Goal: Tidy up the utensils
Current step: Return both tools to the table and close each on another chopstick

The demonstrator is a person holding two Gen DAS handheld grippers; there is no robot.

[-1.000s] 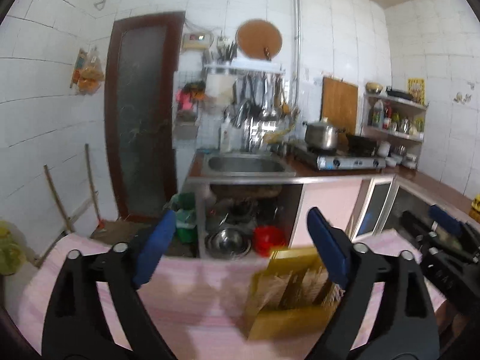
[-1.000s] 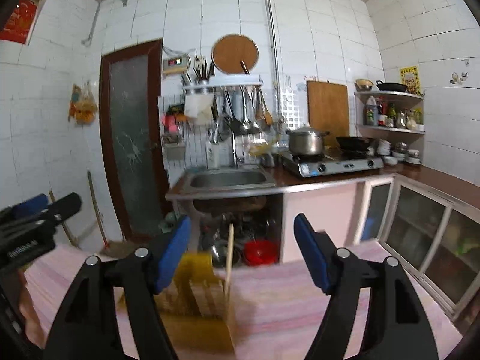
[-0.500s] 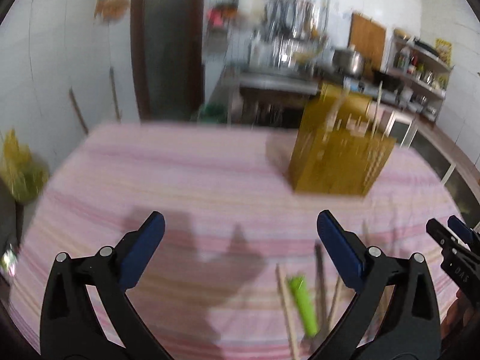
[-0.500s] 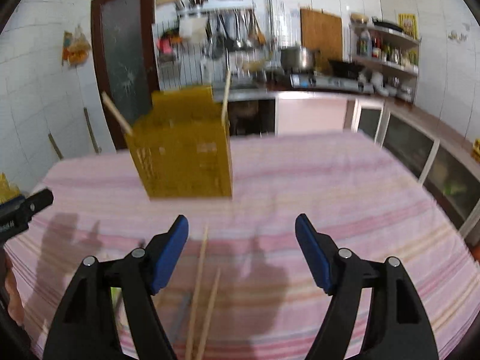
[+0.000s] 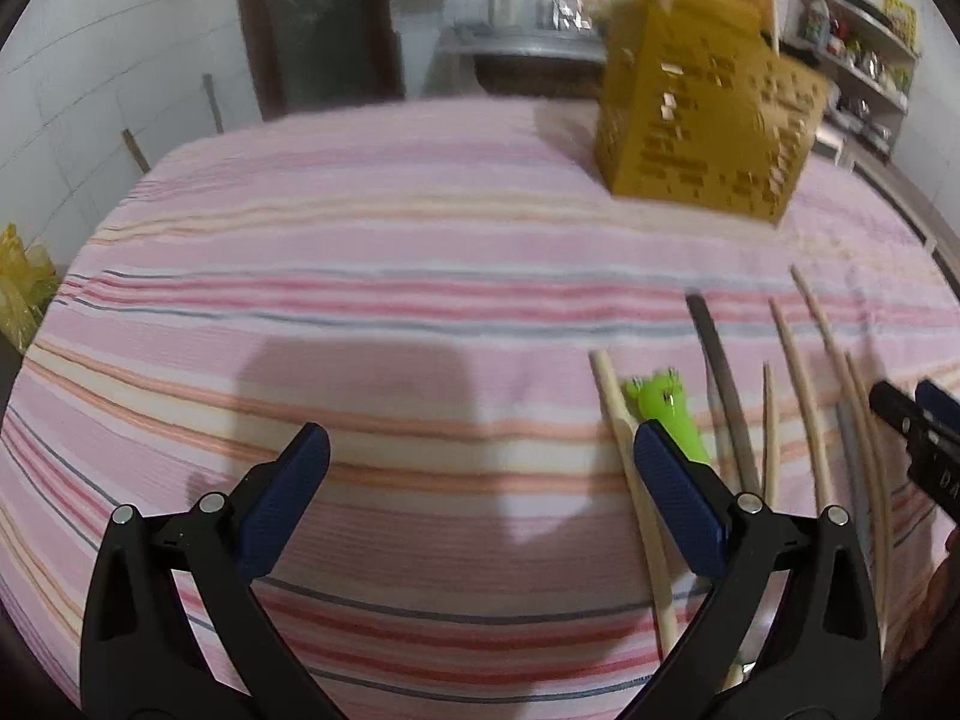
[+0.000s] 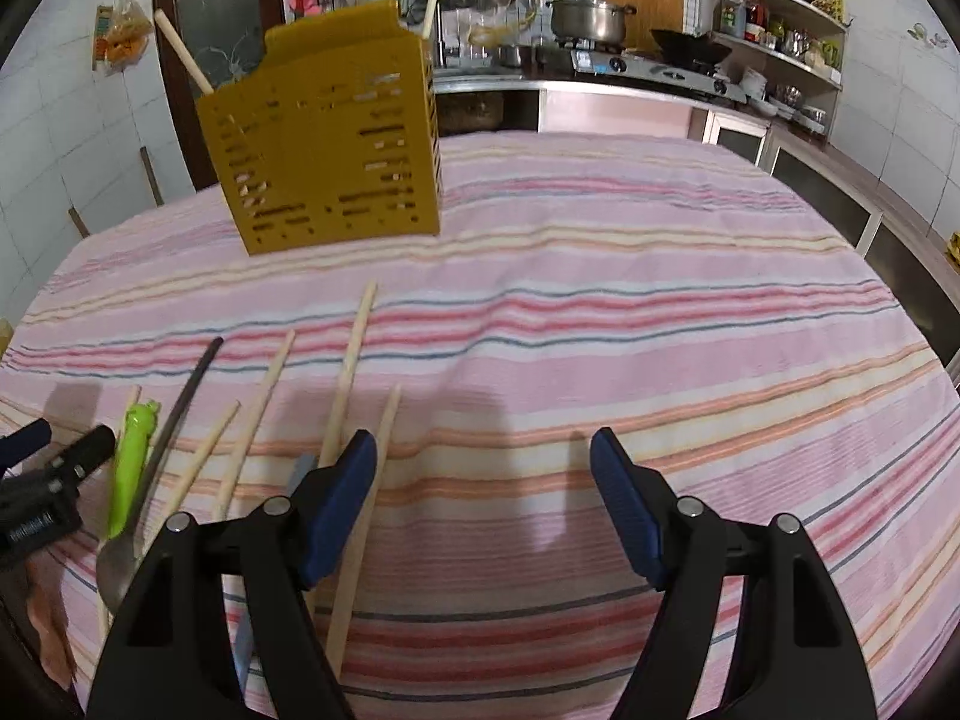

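A yellow slotted utensil holder (image 6: 327,150) stands on the striped tablecloth with two wooden sticks in it; it also shows in the left wrist view (image 5: 708,108). Several wooden chopsticks (image 6: 348,384) lie loose in front of it, with a green-handled spoon (image 6: 129,468) and a dark stick (image 6: 180,408). In the left wrist view the chopsticks (image 5: 804,372) and green handle (image 5: 666,408) lie at right. My left gripper (image 5: 480,492) is open and empty above the cloth. My right gripper (image 6: 483,498) is open and empty, its left finger over the chopsticks.
The table carries a pink striped cloth (image 6: 600,300). Behind it are a kitchen counter with sink, stove and pot (image 6: 585,18), shelves at right, and a dark door (image 5: 312,18) at left.
Both grippers have tilted down from looking at the kitchen to looking at the table. The holder moved up in view and the loose utensils came into sight.
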